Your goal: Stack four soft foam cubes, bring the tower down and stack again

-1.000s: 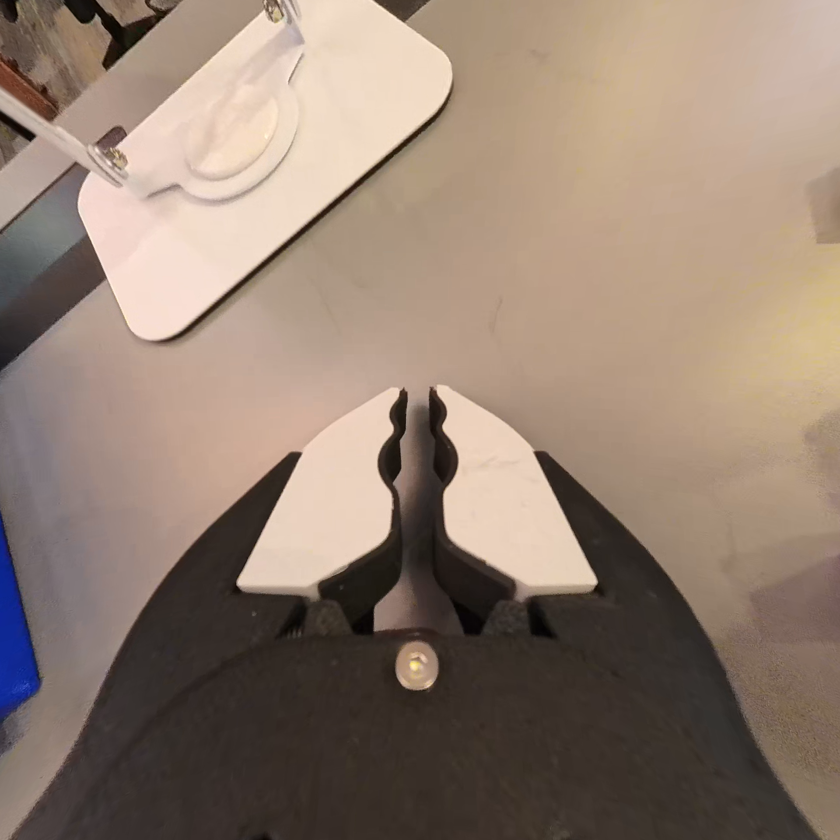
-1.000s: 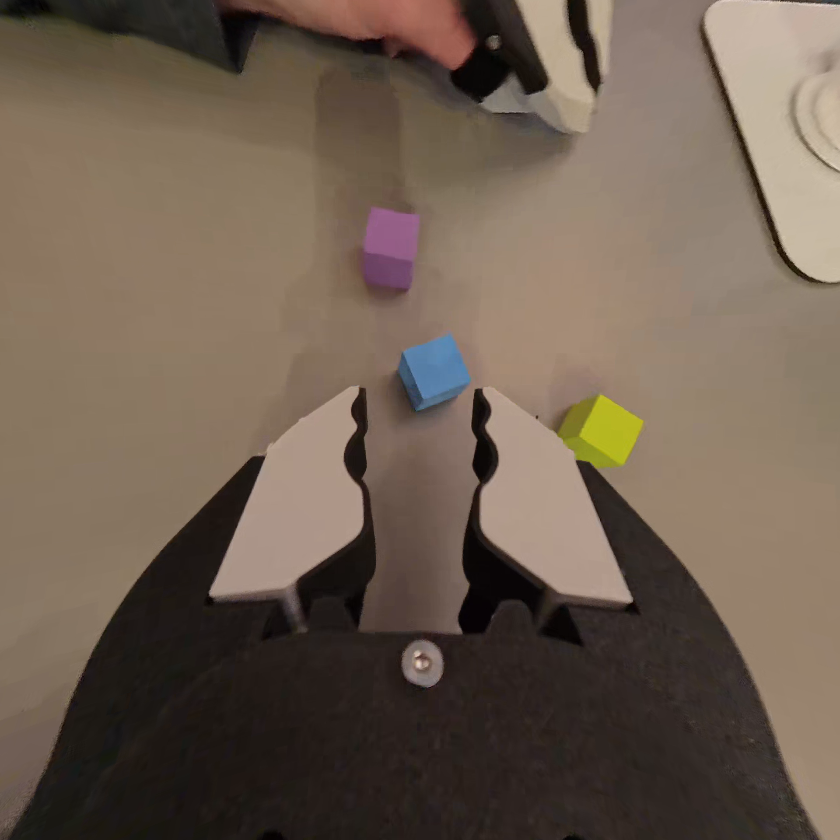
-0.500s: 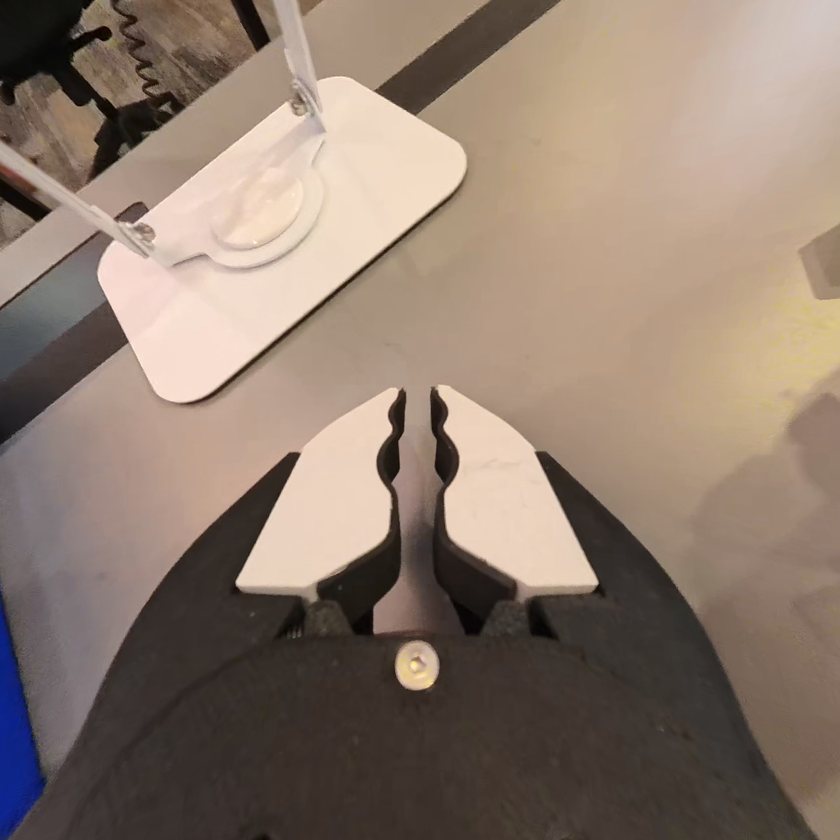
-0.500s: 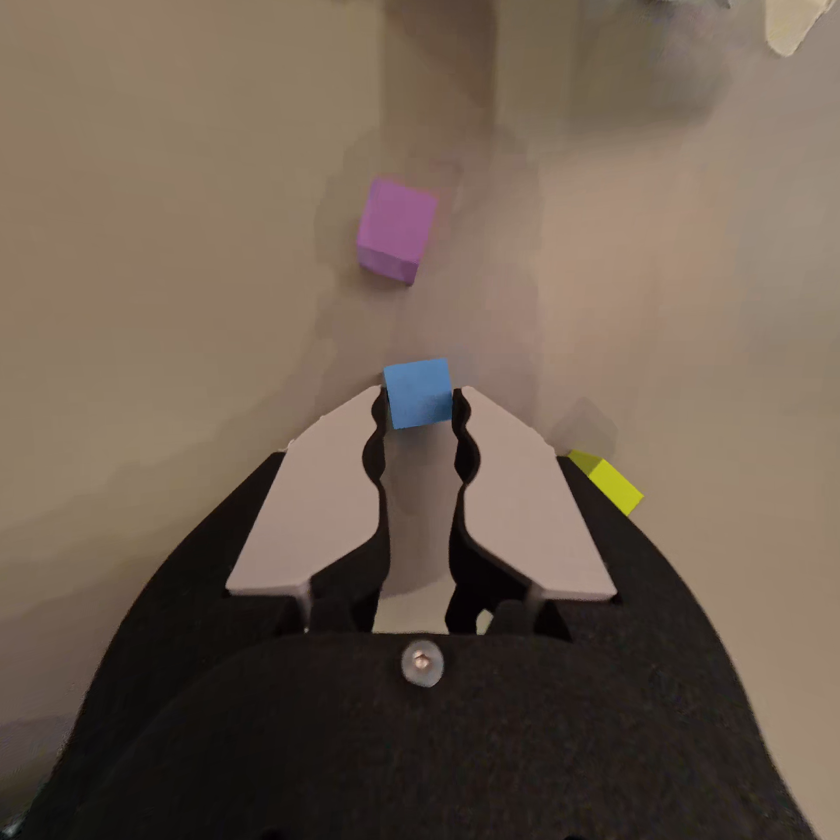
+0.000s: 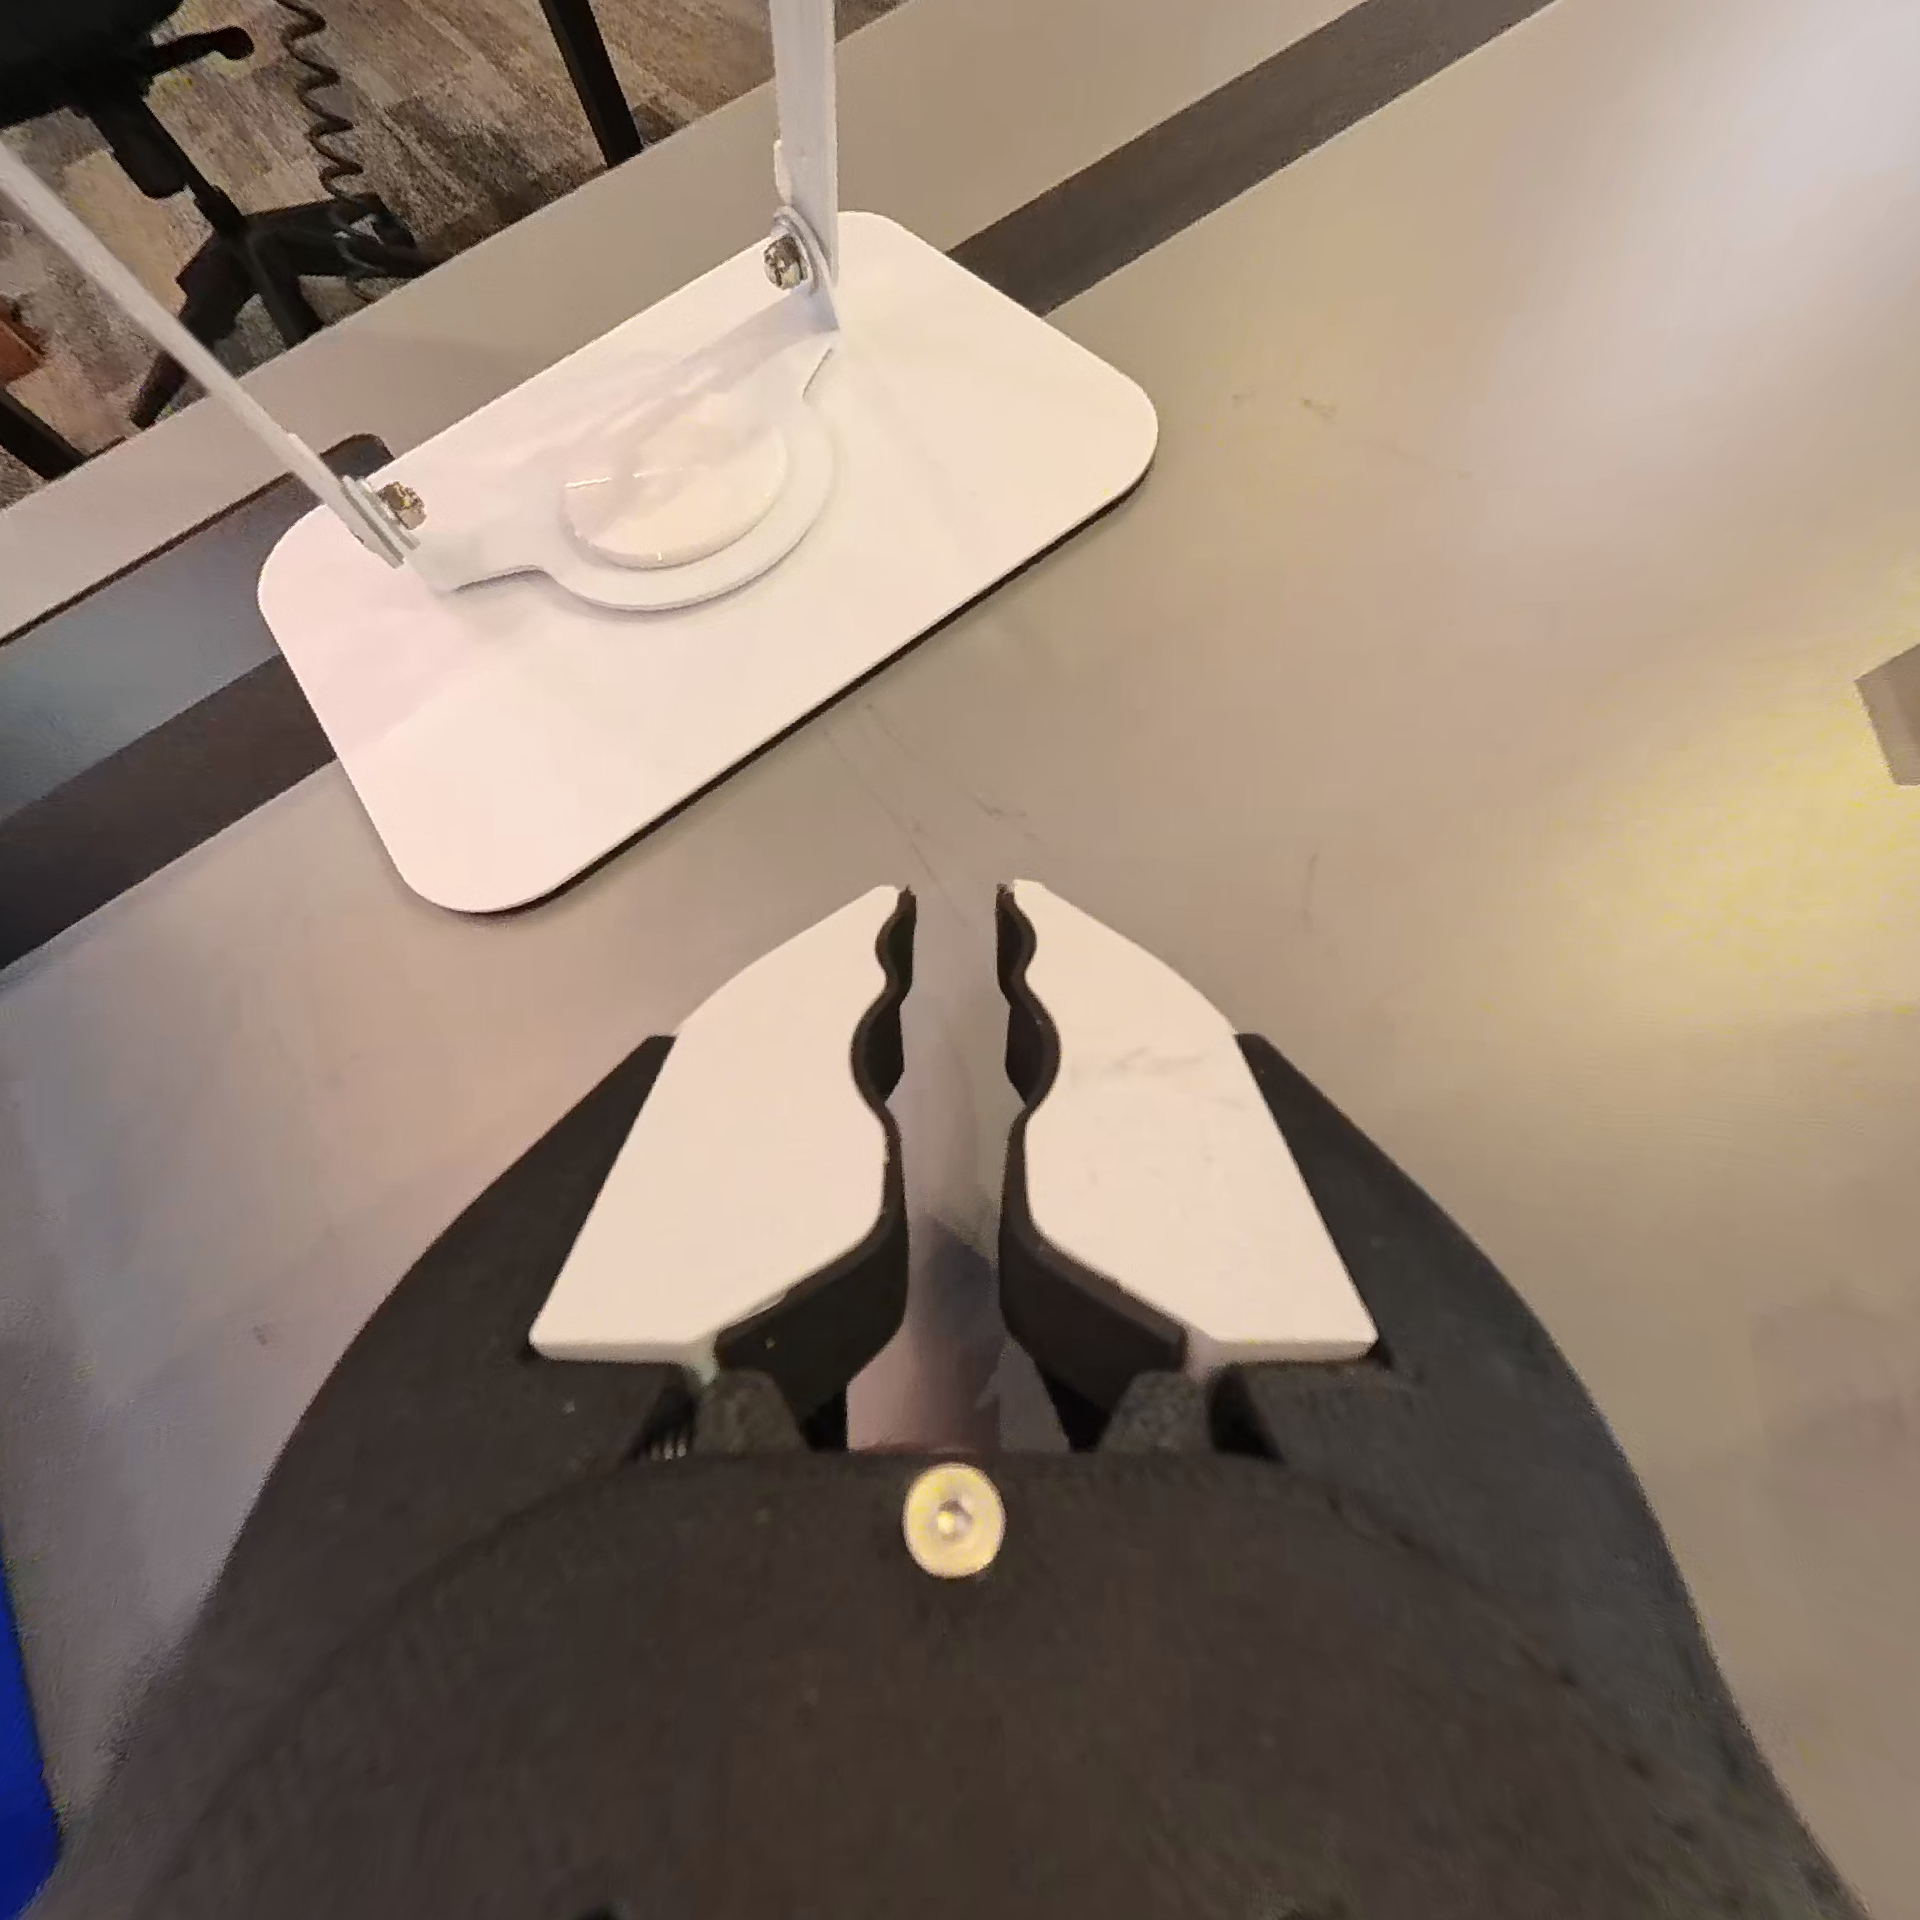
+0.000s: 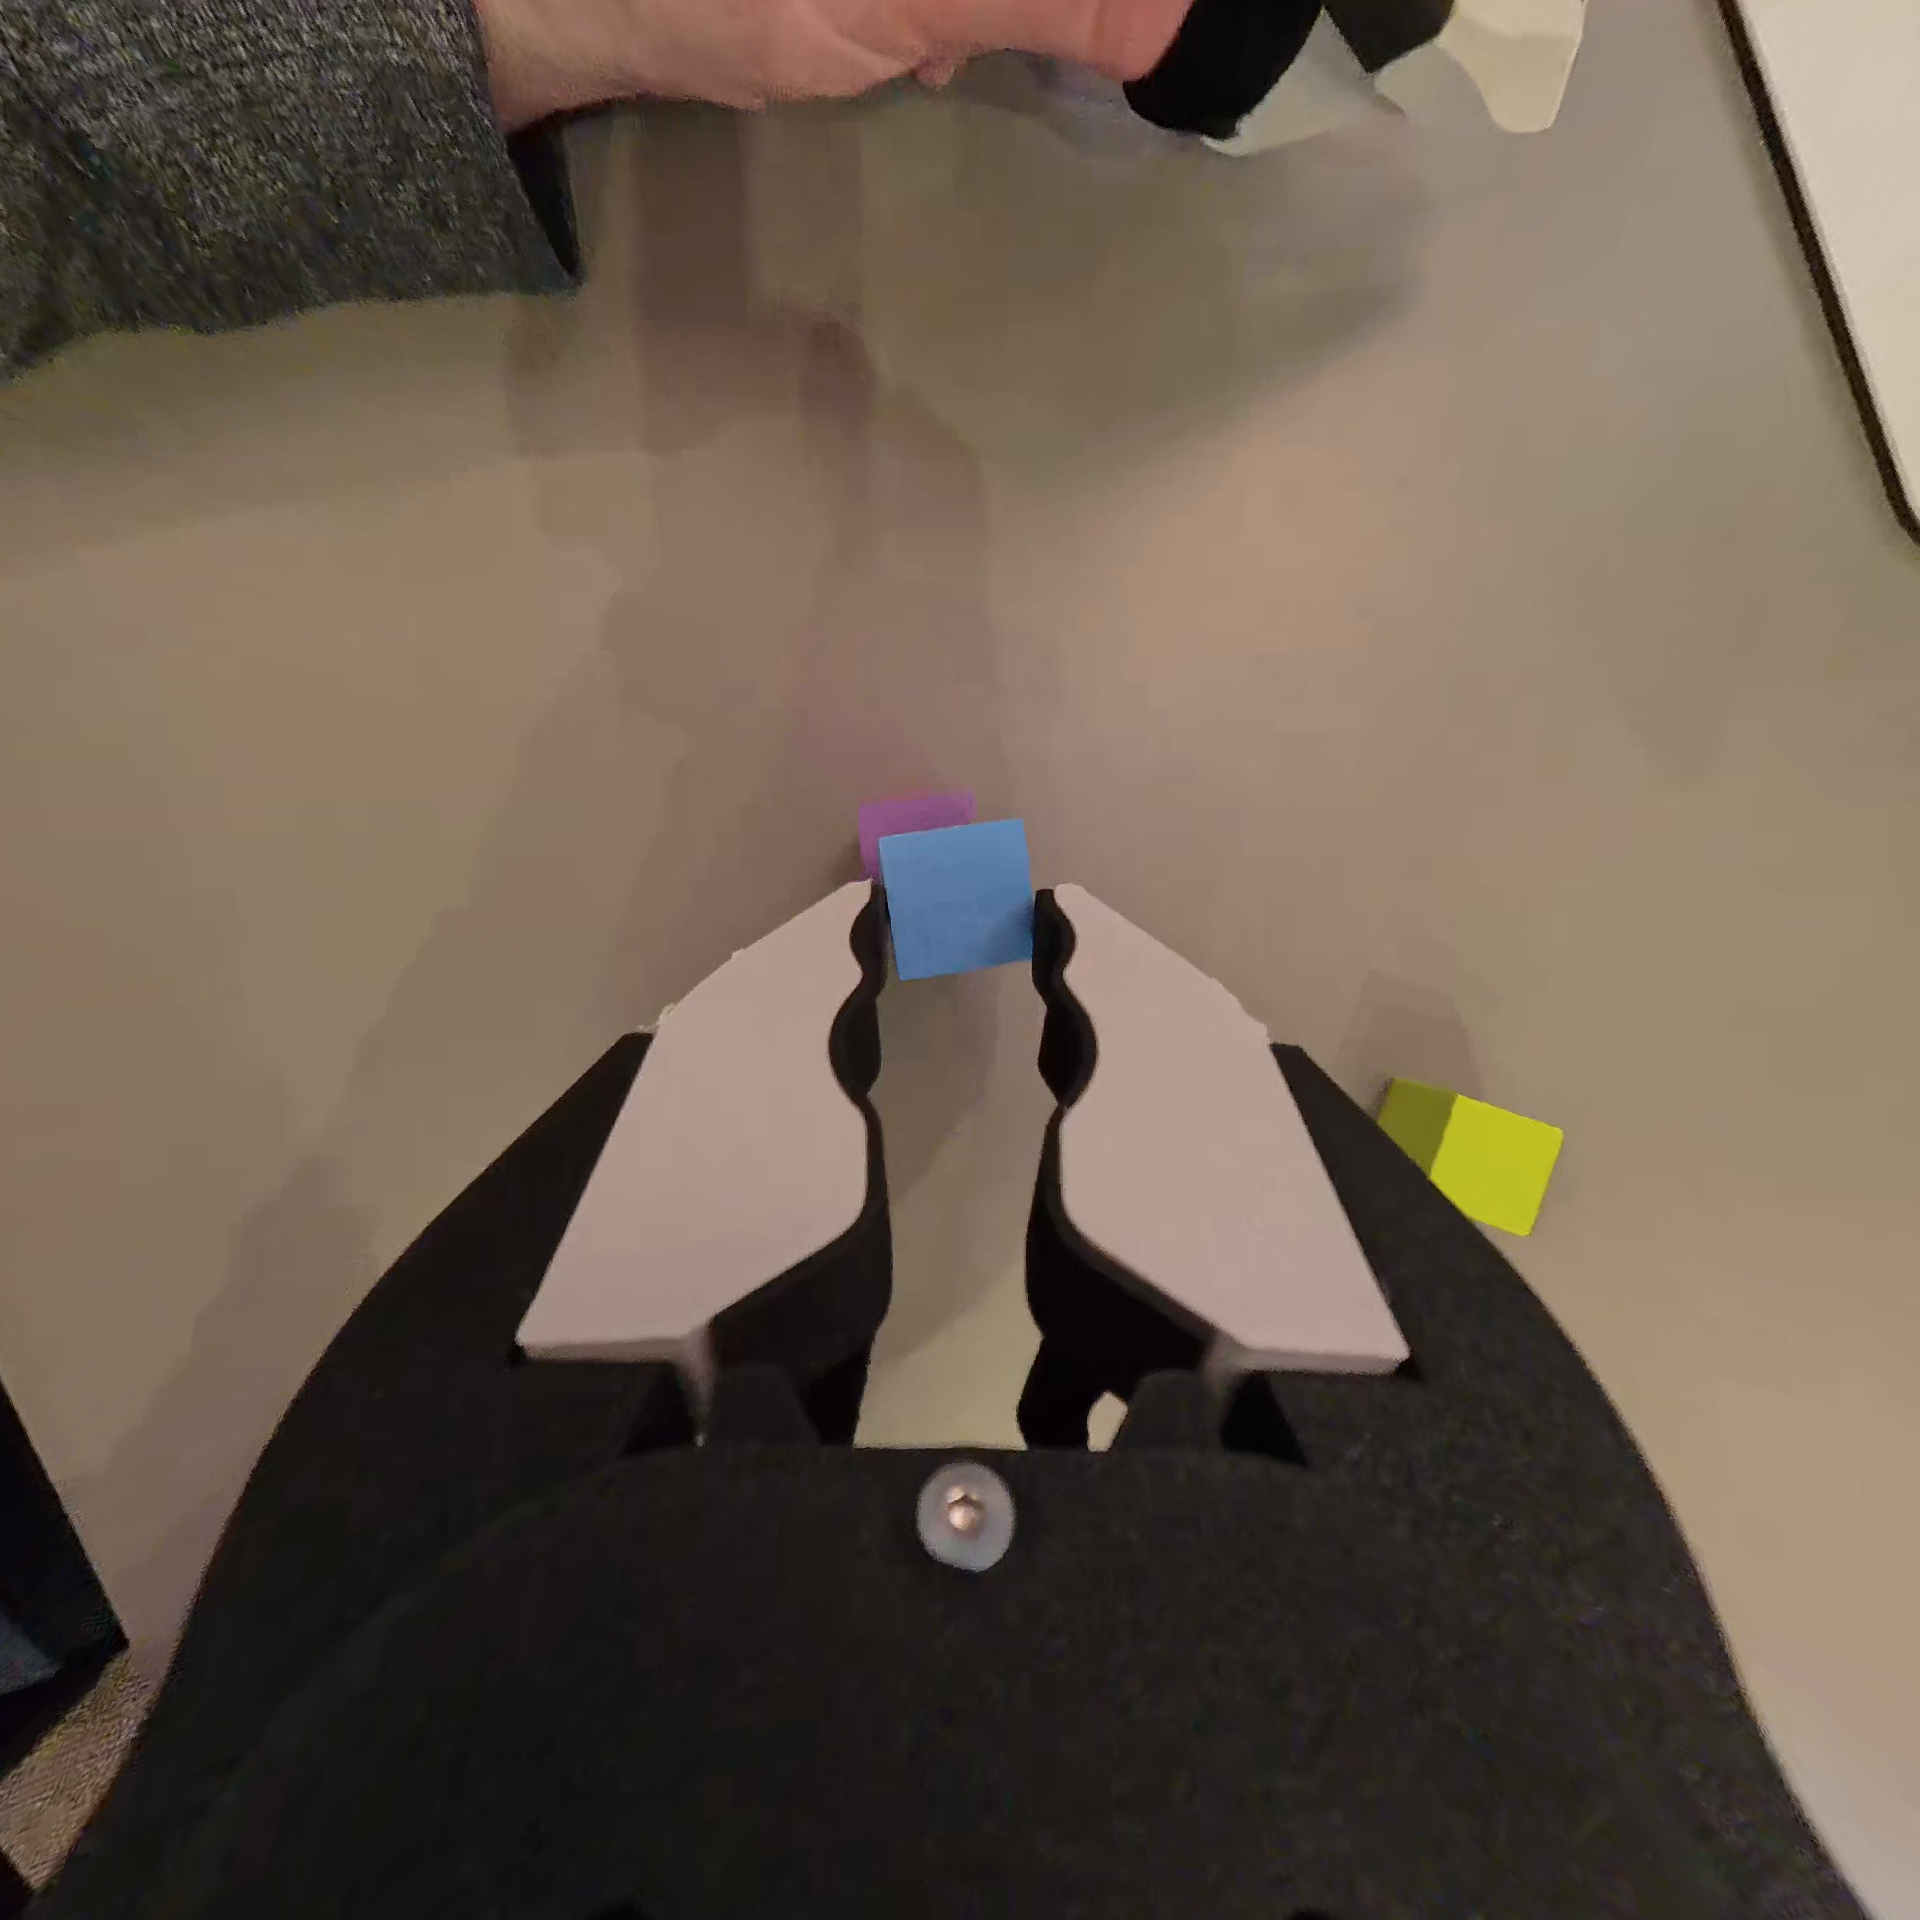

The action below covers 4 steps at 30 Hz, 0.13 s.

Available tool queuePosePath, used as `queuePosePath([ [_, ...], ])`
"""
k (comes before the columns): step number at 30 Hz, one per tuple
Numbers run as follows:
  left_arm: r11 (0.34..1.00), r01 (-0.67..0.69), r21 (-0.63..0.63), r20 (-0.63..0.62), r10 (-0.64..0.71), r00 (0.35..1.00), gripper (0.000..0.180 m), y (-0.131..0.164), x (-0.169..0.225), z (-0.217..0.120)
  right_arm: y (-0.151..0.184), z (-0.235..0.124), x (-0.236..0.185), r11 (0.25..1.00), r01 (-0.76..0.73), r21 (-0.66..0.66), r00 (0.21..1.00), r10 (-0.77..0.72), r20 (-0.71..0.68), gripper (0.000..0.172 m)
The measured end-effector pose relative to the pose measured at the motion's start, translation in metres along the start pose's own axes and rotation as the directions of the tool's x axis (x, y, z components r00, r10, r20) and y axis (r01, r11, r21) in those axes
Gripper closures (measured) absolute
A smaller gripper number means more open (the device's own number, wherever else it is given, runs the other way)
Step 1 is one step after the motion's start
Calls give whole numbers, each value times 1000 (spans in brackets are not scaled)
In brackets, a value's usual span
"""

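We see the right gripper clamped on a blue foam cube, both dark pads pressed against its sides at the very fingertips, so the cube sits held above the desk. Directly behind it, partly covered by it, is a purple cube; we cannot tell whether the two touch. A yellow-green cube lies on the desk well off to the right, beside the gripper body. Farther out, a hand in a grey sleeve shows at the top edge. The left gripper has its fingers only slightly parted with nothing between them, above bare desk, and a white stand base sits beyond it to the left.
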<state>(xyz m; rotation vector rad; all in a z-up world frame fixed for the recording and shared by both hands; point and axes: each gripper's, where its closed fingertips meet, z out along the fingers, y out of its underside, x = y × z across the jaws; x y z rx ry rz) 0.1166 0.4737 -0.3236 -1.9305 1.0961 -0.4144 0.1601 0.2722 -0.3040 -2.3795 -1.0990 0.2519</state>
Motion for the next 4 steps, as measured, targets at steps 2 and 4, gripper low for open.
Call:
queuePosePath([
  [2,1000,13,-1,-7,-13,1000,165,0,-1,0,-3,1,-4,1000,-13,-16,1000,13,0,145],
  [4,1000,22,1,-12,-22,1000,165,0,-1,0,-4,2,-3,999,-14,-36,1000,13,-24,145],
])
